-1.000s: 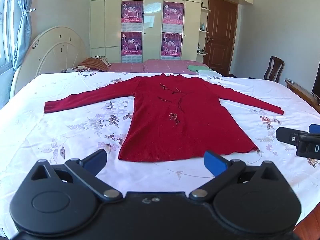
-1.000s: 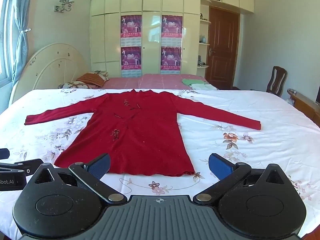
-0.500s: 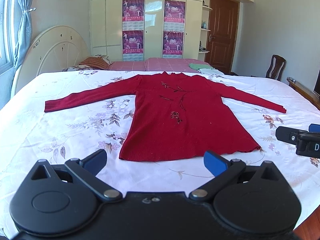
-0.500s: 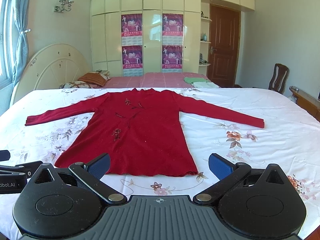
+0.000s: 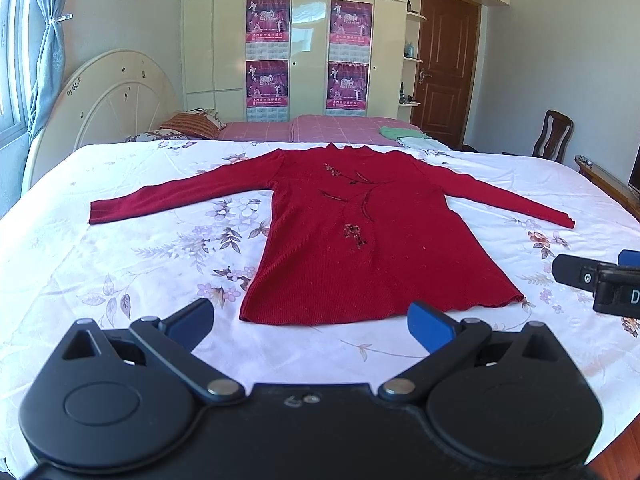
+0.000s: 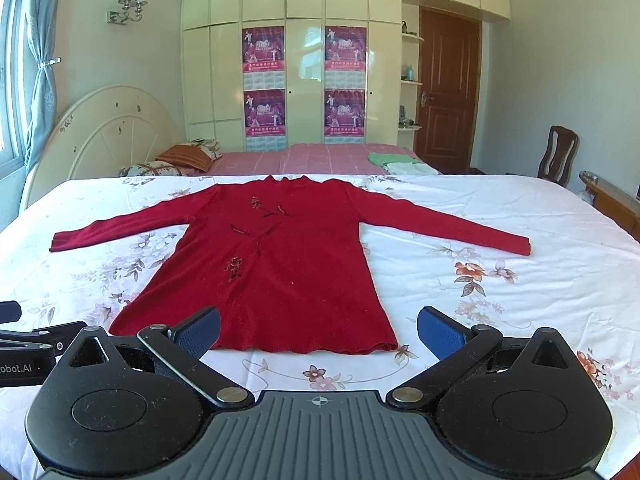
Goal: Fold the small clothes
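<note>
A red sweater [image 5: 360, 236] lies flat on the floral bed sheet [image 5: 132, 248], sleeves spread left and right, hem nearest. The left tongs [image 5: 310, 326] and right tongs [image 6: 318, 330] hover near that hem — both spread wide, holding nothing, the left one's right fingertip [image 5: 430, 326] overlapping the hem.

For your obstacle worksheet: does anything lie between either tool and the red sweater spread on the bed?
Nothing visible does. Only bare floral bedsheet separates the open left tool and open right tool from the red sweater, which lies flat with nothing on it.
</note>
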The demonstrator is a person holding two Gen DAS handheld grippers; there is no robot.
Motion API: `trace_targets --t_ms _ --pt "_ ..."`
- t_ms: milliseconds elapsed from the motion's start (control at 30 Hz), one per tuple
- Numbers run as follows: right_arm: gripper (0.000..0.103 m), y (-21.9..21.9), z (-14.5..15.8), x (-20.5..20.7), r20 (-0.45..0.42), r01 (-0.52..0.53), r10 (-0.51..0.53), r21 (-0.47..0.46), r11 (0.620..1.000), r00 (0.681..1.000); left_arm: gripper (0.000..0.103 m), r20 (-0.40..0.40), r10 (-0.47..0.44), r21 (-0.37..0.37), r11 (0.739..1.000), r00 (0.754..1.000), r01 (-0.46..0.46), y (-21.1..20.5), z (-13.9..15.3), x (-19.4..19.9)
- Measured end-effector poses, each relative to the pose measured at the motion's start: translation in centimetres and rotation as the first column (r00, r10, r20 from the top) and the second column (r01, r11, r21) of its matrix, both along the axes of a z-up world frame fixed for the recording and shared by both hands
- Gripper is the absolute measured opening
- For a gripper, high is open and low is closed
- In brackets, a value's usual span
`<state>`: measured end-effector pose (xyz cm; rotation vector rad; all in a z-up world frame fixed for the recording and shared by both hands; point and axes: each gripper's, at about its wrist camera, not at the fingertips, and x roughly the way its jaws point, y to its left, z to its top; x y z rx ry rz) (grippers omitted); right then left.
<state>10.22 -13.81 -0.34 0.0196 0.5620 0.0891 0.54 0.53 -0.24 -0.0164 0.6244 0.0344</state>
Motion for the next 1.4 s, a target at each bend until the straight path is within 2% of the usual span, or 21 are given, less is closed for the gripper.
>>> trace_targets --t_ms 1400 --pt "0.103 0.45 -0.28 0.77 -0.01 -0.011 0.011 0.002 1.0 1.0 0.103 -0.006 0.01 0.005 1.0 1.0 -0.01 0.17 -0.41 0.73"
